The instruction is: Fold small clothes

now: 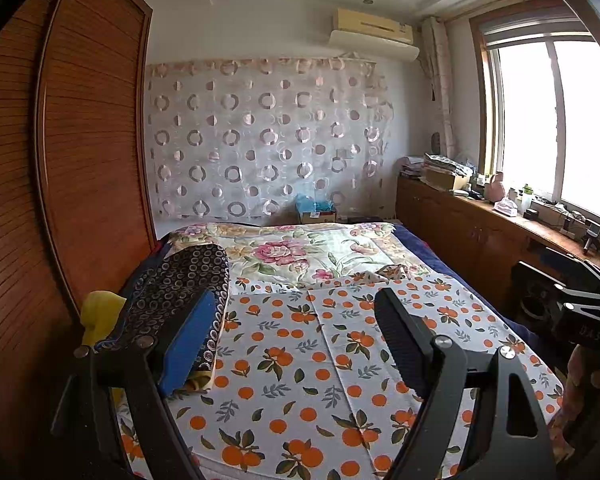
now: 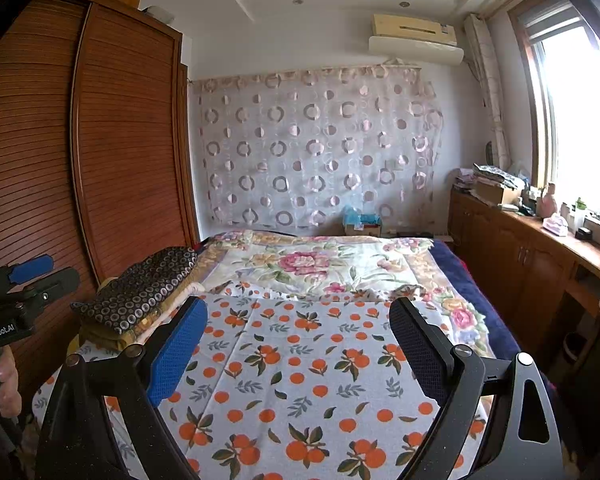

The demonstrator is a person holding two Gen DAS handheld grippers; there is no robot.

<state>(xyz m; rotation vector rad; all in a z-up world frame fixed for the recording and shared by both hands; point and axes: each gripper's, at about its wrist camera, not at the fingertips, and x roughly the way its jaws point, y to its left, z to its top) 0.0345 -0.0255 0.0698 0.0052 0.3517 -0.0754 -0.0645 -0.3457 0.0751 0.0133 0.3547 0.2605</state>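
A white cloth with an orange-fruit print (image 1: 320, 360) lies spread flat on the bed; it also shows in the right wrist view (image 2: 300, 368). A folded dark garment with a ring pattern (image 1: 180, 292) sits on a small pile at the bed's left edge, also in the right wrist view (image 2: 140, 292). My left gripper (image 1: 296, 312) is open and empty, held above the cloth near the pile. My right gripper (image 2: 300, 320) is open and empty above the cloth's middle. Each gripper's body shows at the edge of the other's view.
A floral quilt (image 1: 300, 252) covers the far half of the bed. A tall wooden wardrobe (image 1: 80, 160) stands close on the left. A low wooden cabinet (image 2: 540, 260) with clutter runs under the window on the right. A yellow cloth (image 1: 100, 312) lies under the pile.
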